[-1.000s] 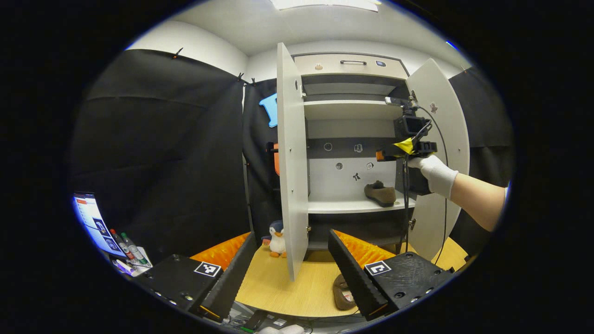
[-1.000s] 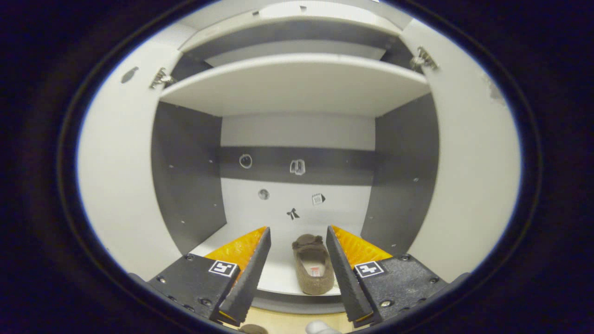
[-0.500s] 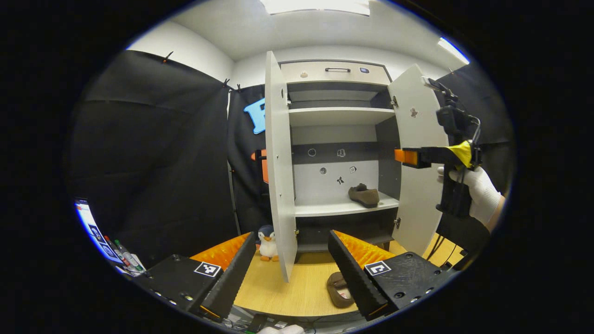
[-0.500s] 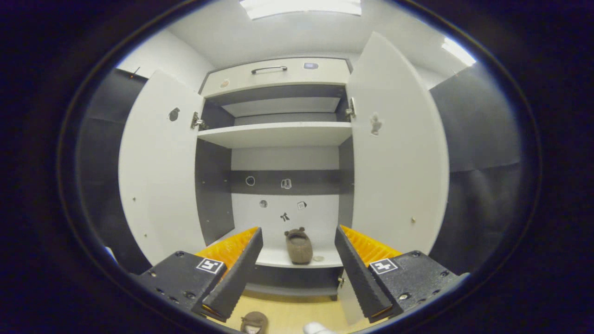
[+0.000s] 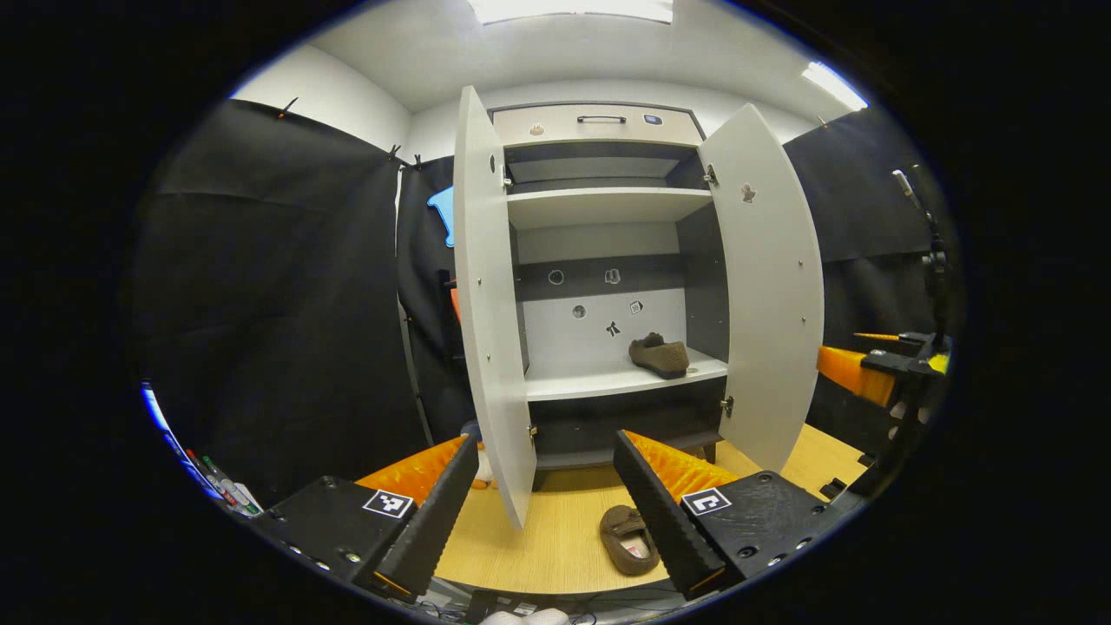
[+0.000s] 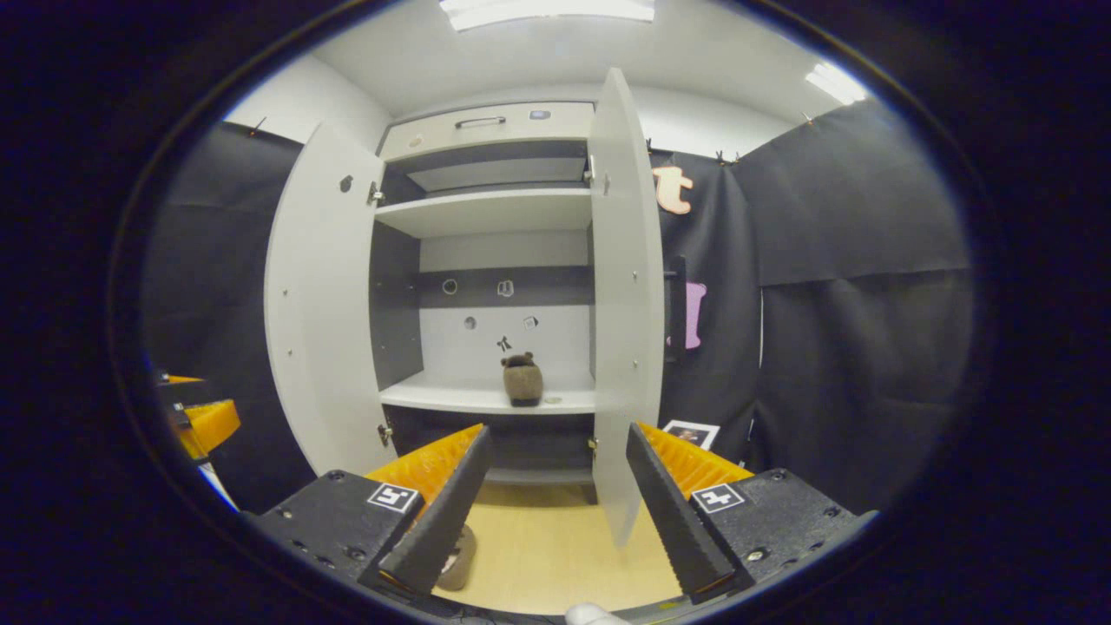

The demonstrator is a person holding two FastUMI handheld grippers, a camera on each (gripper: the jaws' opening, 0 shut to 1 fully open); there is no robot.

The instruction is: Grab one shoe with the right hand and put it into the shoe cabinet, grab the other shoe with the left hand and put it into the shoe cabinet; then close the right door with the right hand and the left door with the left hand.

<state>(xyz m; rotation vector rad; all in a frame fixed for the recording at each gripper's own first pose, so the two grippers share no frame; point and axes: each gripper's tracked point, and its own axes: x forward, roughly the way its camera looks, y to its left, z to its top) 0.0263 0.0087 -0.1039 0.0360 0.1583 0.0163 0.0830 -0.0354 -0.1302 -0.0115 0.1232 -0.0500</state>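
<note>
One shoe (image 5: 659,354) on shoe cabinet (image 5: 599,130) shelf; other shoe (image 5: 630,538) on floor. Both hand-held grippers, left (image 5: 547,503) & right (image 6: 555,503), apart, empty. Next, prob: lower left over floor shoe, clamp, lift.

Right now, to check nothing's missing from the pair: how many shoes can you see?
2. One shoe sits on the cabinet's lower shelf, right of centre. The other shoe lies on the wooden floor before the open cabinet, near the left gripper.
</note>
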